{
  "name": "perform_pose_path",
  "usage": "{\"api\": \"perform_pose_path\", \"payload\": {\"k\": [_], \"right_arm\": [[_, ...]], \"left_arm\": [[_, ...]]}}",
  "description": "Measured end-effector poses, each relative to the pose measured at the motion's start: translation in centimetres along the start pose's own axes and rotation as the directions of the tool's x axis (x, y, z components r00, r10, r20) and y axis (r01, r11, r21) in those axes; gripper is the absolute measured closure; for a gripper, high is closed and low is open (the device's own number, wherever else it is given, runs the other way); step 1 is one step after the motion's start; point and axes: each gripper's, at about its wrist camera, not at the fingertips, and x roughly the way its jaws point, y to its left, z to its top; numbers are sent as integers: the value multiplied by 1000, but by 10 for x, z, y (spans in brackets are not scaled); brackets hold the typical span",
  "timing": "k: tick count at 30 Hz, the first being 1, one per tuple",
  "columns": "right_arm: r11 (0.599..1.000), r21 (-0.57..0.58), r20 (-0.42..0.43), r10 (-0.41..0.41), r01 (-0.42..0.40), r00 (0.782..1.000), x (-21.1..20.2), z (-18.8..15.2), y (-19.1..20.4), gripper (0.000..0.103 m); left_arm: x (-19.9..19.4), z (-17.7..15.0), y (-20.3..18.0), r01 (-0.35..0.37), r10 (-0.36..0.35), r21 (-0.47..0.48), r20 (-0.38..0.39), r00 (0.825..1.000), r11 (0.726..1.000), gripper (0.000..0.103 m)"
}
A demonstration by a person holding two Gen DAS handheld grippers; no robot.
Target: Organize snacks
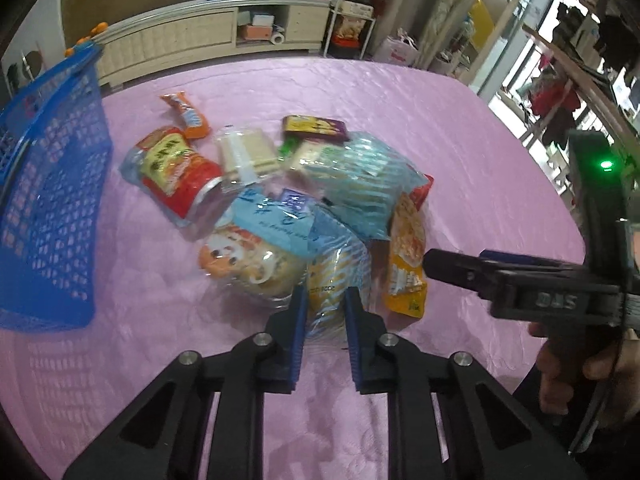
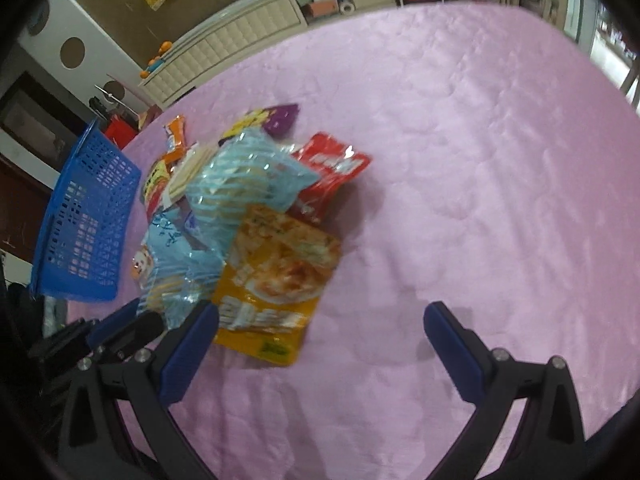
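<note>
With the left gripper (image 1: 325, 300) clamped on the striped clear packet (image 1: 336, 276) and the right gripper (image 2: 320, 316) gaping empty, lift straight, then carry left into the blue basket (image 1: 52, 200).

The snacks lie in one heap (image 1: 304, 200) near the middle of the worktop (image 1: 480, 152), many overlapping. The basket (image 1: 52, 208) stands at the worktop's left edge, apart from the heap. In the heap, a small bar (image 1: 188, 114) and a flat box (image 1: 314, 126) lie on the far side, a pouch (image 1: 406, 256) on the right side, and a striped bag (image 1: 336, 280) on the near side. A cabinet (image 1: 208, 32) stands beyond the far edge.
</note>
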Motion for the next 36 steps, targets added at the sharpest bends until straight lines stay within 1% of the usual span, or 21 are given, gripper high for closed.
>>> {"api": "perform_pose_path", "payload": {"k": [2,6,10,12,13,16,17,18,19,20,21,22,23,24,27,29,30,32,33,36], "right_arm": [[1000,-1,-21,1,-1,1000,8,1,7,0],[1000,-16,-36,8,-9,999,17,4,19,0],[1000,-25,-45,-13,12,999,26,9,28,0],[1000,-22,-59,-21,19,998,32,12,28,5],[999,-31,-51,-30,28,998,31,12,28,7],[996,-66,-45,-70,67,997,30,14,30,18],[993,-84,-43,-90,86,995,29,13,31,25],[989,-103,-38,-109,105,993,30,13,32,35],[985,-117,-29,-128,124,991,29,12,32,41],[980,-134,-17,-148,145,989,28,10,32,51],[978,-144,-12,-154,151,988,26,9,30,62],[976,-152,-7,-157,154,988,25,7,27,68],[977,-151,-12,-153,150,988,23,7,24,80],[978,-148,-21,-149,144,989,22,7,19,84],[990,-127,-54,-67,60,996,19,4,12,92],[986,-157,-51,-57,48,997,18,0,15,95],[986,-162,-41,-30,23,999,15,-3,17,98],[988,-152,-43,28,-34,999,12,-5,18,100],[987,-142,-41,70,-75,997,9,-7,18,100],[983,-137,-43,116,-120,992,6,-9,21,100]], "left_arm": [[-6,-1,6,4,-4,-10,11,1000,1000,86],[-10,-1,11,9,-8,-11,22,1000,1000,86],[-9,0,14,12,-12,-8,22,1000,1000,86],[-9,1,14,15,-15,-1,21,1000,1000,86],[-8,1,14,15,-15,2,21,1000,1000,86],[-8,0,14,19,-19,7,22,1000,1000,86],[-8,0,14,18,-19,10,22,1000,1000,86],[-7,0,14,17,-17,12,22,1000,1000,86],[-7,-1,14,17,-18,13,22,1000,1000,86],[-6,-1,13,19,-19,14,20,1000,1000,86],[-6,-1,13,18,-18,15,18,1000,1000,86],[-5,-2,12,18,-18,17,17,1000,1000,86],[-4,-2,11,16,-17,17,14,1000,1000,86],[-4,-3,10,15,-15,15,12,1000,1000,86],[-4,-6,8,12,-12,13,10,1000,1000,86],[-6,-9,7,6,-6,16,12,1000,1000,86],[-6,-10,7,1,-1,16,10,1000,1000,86],[-6,-14,9,2,-3,13,5,1000,1000,86],[-4,-17,9,6,-6,10,-1,1000,1000,86],[-3,-22,8,-3,3,14,-4,1000,1000,86]]}}
